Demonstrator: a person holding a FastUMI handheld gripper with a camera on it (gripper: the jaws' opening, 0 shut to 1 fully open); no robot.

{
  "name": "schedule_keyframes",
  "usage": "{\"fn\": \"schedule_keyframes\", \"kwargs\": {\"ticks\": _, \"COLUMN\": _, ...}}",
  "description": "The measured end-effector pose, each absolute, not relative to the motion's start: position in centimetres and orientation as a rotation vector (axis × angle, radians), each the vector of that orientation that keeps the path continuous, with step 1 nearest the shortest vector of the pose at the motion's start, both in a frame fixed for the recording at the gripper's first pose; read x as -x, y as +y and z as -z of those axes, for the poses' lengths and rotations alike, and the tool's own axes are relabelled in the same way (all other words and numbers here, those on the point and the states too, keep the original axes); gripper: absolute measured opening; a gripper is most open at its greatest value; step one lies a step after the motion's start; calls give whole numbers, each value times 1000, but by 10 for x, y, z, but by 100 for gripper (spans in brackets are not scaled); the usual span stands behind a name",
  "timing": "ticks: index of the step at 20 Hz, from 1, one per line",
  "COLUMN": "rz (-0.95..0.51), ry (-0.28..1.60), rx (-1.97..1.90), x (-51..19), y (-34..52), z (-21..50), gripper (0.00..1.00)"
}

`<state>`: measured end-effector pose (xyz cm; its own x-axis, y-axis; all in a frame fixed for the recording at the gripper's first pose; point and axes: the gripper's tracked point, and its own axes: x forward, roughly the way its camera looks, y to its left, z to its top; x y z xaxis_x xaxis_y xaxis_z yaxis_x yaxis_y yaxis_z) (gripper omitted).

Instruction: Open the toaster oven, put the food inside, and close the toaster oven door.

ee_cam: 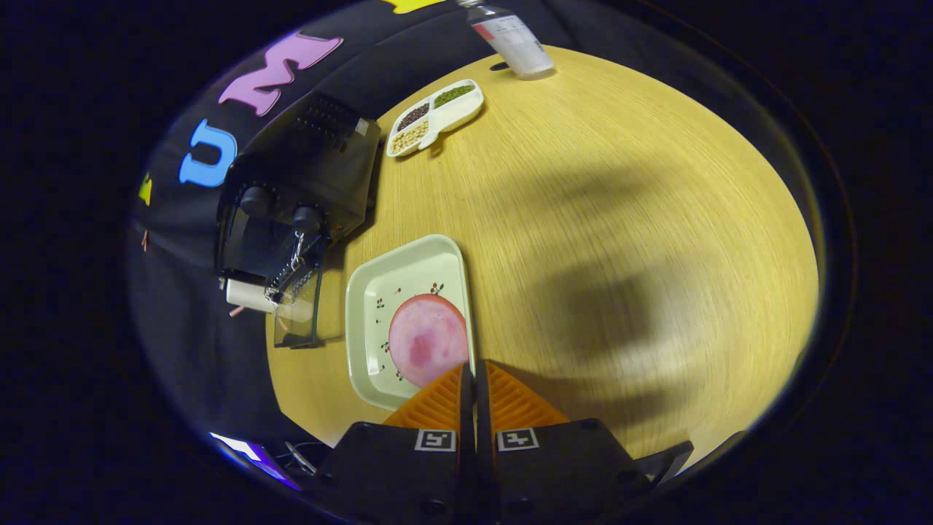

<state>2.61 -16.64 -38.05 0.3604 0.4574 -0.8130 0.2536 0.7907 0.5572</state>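
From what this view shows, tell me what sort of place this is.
Likely a staged kitchen tabletop in a booth: a black toaster oven, a plate with a round ham slice, and a divided dish of beans. The tool is shut.

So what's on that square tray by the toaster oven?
A round pink slice of food lies on the tray. The shut gripper covers the slice's near edge and the tray's near corner.

Surface (619,219): carries all items. Tray (379,292): just ahead of the hand-held gripper (474,372), whose fingers are pressed together with nothing between them. Ham slice (426,339): on tray, at its near end. Oven (299,197): left of tray, door (299,313) down. Divided dish (436,117): beyond oven. Bottle (514,40): behind dish, at far edge.
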Motion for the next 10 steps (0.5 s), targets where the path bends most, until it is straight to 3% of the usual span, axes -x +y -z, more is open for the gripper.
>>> {"fn": "schedule_keyframes", "kwargs": {"ticks": 10, "rz": -86, "ry": 1157, "rx": -1084, "x": -26, "y": -176, "z": 357, "gripper": 6}}
